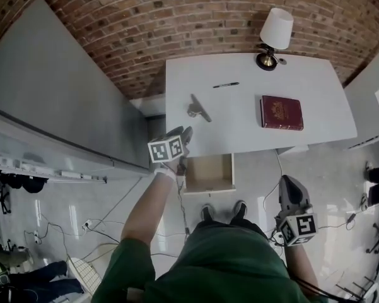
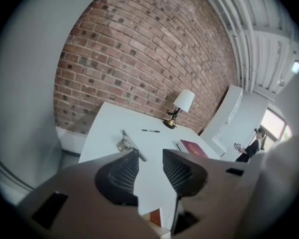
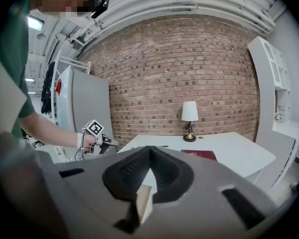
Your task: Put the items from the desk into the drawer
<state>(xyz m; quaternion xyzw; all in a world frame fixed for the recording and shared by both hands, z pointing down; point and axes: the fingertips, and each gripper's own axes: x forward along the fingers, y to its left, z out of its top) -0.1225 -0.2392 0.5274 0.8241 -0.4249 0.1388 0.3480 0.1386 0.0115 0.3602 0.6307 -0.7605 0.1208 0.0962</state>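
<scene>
- So, thin black pen (image 1: 226,84) lies left-to-right on the white desk (image 1: 239,134), flat red book (image 1: 282,112) right of it.
- Left gripper (image 1: 180,137): jaws apart, empty, near the open drawer (image 1: 208,173).
- Right gripper (image 1: 290,188): closed, empty.

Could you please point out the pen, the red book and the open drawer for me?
pen (image 1: 226,84): head view, middle of its barrel.
red book (image 1: 281,112): head view, centre of its cover.
open drawer (image 1: 208,173): head view, bare bottom inside.
</scene>
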